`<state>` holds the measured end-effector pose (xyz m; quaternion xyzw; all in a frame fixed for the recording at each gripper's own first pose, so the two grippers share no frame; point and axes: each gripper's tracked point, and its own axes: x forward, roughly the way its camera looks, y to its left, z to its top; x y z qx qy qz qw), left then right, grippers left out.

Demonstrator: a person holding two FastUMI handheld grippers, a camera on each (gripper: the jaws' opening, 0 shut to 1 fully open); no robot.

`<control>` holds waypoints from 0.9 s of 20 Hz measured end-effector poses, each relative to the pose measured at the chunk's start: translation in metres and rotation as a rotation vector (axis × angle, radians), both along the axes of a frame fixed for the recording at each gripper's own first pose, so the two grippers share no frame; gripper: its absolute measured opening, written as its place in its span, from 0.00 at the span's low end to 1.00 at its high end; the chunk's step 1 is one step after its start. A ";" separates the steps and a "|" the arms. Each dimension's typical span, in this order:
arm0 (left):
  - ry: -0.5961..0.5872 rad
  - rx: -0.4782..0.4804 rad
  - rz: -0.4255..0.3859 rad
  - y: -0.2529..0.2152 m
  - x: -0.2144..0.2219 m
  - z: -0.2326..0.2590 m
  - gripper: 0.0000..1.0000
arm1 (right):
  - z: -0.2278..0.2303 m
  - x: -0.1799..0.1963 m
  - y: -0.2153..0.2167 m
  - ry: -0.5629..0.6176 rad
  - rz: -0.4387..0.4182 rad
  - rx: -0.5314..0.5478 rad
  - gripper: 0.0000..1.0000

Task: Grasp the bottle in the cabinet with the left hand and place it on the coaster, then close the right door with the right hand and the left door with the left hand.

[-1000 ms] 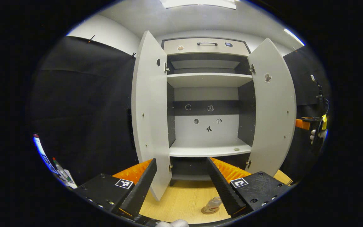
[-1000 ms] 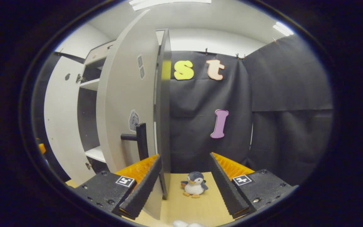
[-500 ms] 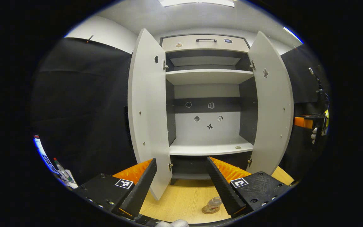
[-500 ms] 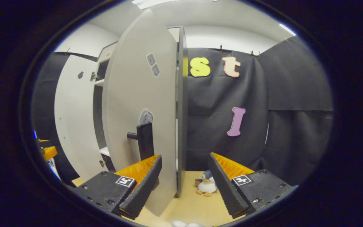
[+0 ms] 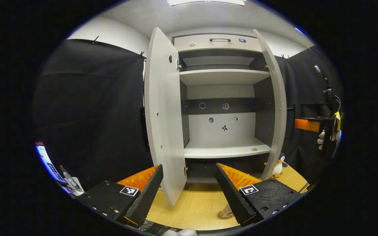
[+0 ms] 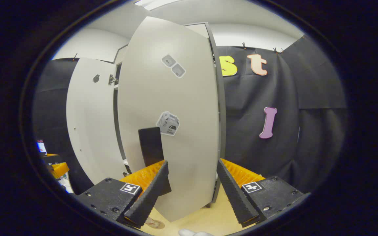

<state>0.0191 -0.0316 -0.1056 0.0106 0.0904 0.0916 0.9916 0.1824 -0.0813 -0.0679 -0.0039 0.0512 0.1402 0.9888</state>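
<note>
Your right gripper (image 6: 190, 183) has its fingers spread wide and empty against the right door (image 6: 172, 131) beside its handle (image 6: 150, 146), so push it shut, then swing your open, empty left gripper (image 5: 189, 188) to the left door (image 5: 164, 124), since the bottle (image 5: 227, 211) already sits on the tabletop (image 5: 192, 209).

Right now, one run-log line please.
bottle: on coaster | right door: half closed, right gripper open against it | left door: open | left gripper: open

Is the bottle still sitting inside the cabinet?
No, the left gripper view shows the cabinet shelves without a bottle, and the bottle stands on the coaster on the wooden table.
</note>
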 end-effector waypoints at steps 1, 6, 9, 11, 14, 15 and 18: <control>-0.001 0.007 0.001 0.002 -0.001 0.001 0.96 | -0.005 0.001 0.008 0.020 0.010 0.009 0.98; -0.006 0.021 -0.005 0.012 -0.006 0.003 0.96 | 0.002 0.001 0.022 0.007 -0.034 0.094 0.94; -0.016 0.019 -0.010 0.018 -0.006 0.006 0.96 | 0.009 -0.007 0.014 -0.026 -0.065 0.077 0.98; -0.019 0.005 -0.017 0.021 -0.006 0.007 0.96 | 0.018 -0.016 0.009 -0.054 -0.078 0.064 0.98; -0.020 0.003 -0.026 0.027 -0.007 0.007 0.96 | 0.028 -0.034 0.010 -0.092 -0.072 0.036 0.98; -0.023 0.005 -0.029 0.030 -0.007 0.007 0.95 | 0.030 -0.041 0.012 -0.101 -0.067 0.029 0.98; -0.030 -0.001 -0.037 0.045 -0.008 0.011 0.96 | 0.030 -0.065 0.006 -0.123 -0.086 -0.006 0.94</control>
